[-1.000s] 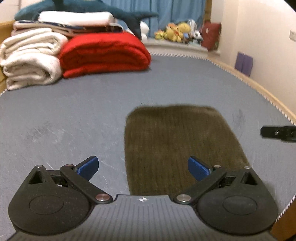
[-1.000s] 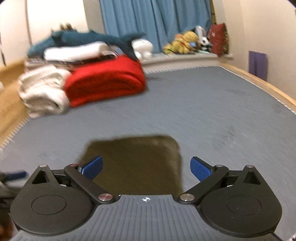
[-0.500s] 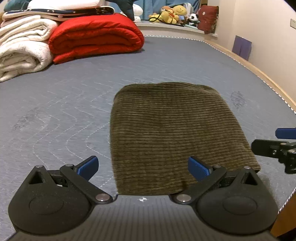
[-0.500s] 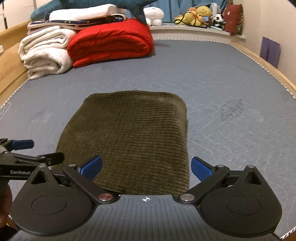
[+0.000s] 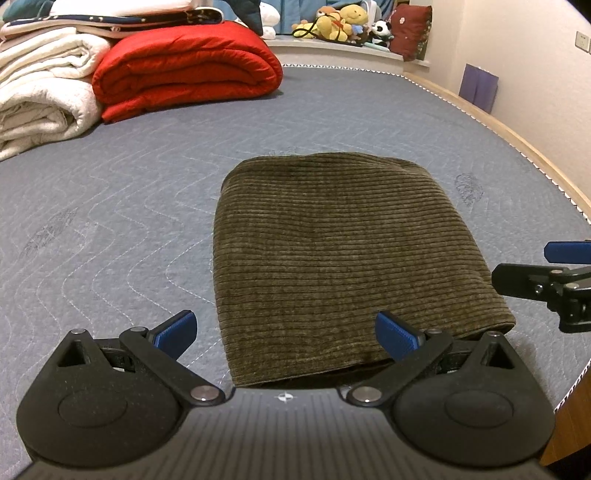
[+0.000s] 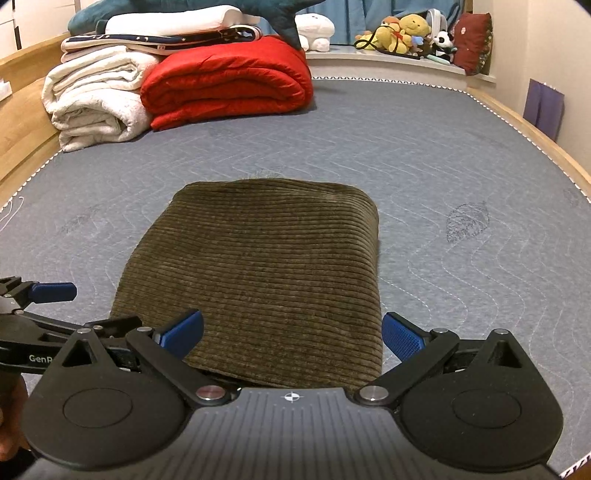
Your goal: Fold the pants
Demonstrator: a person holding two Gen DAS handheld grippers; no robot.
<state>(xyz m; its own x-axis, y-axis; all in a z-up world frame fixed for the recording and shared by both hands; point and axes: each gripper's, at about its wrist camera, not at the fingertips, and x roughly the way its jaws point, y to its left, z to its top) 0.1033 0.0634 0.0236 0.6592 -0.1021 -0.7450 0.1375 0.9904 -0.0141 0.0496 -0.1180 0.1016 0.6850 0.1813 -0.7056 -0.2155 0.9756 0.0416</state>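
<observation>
The olive-brown corduroy pants lie folded into a compact rectangle on the grey quilted mattress; they also show in the right wrist view. My left gripper is open and empty over the near edge of the bundle, towards its left side. My right gripper is open and empty over the near edge towards its right side. Each gripper shows at the edge of the other's view: the right one and the left one.
A rolled red quilt and folded white blankets are stacked at the far left of the mattress. Plush toys sit on a ledge beyond. A wooden bed rim runs along the right, with a wall behind it.
Both grippers have dropped and tilted down towards the folded pants, which now fill more of each view. Both stay open and empty.
</observation>
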